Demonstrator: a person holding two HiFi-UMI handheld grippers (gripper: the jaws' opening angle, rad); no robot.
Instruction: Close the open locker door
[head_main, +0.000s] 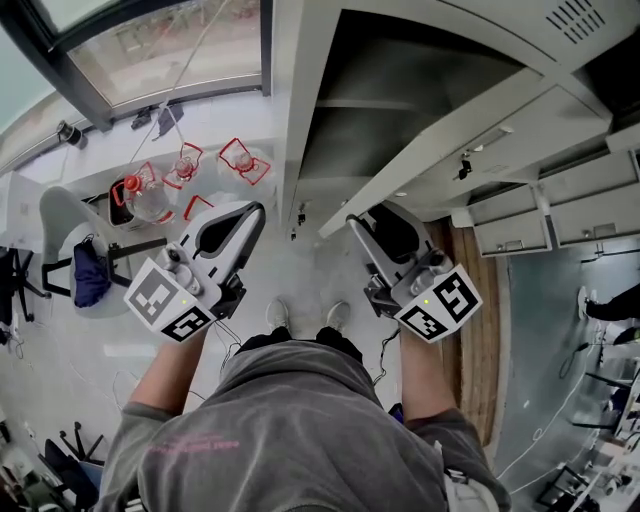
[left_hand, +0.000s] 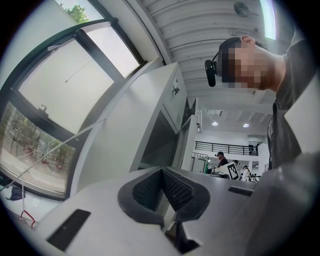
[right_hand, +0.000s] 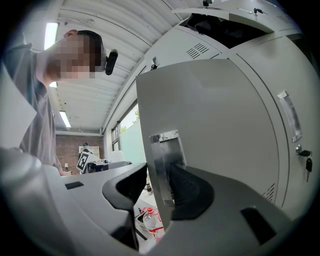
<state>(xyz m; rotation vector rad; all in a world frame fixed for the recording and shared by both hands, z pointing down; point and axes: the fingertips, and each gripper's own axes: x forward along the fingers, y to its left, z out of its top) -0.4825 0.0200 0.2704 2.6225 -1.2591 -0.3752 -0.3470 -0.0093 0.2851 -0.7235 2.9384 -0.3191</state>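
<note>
Flat metal locker door (right_hand: 210, 125) between right gripper (right_hand: 159, 172) dark pads (right_hand: 192, 192)

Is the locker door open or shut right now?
Open. The locker door stands angled out from the locker, its dark inside exposed; the door's edge sits between the parted jaws of the right gripper.

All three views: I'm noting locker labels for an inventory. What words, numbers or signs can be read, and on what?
No text can be read.
Sweatshirt: pink print, too blurred to read.
Marker cubes: square patterns only, no words.
Clear slot on the closed locker: no writing visible.
</note>
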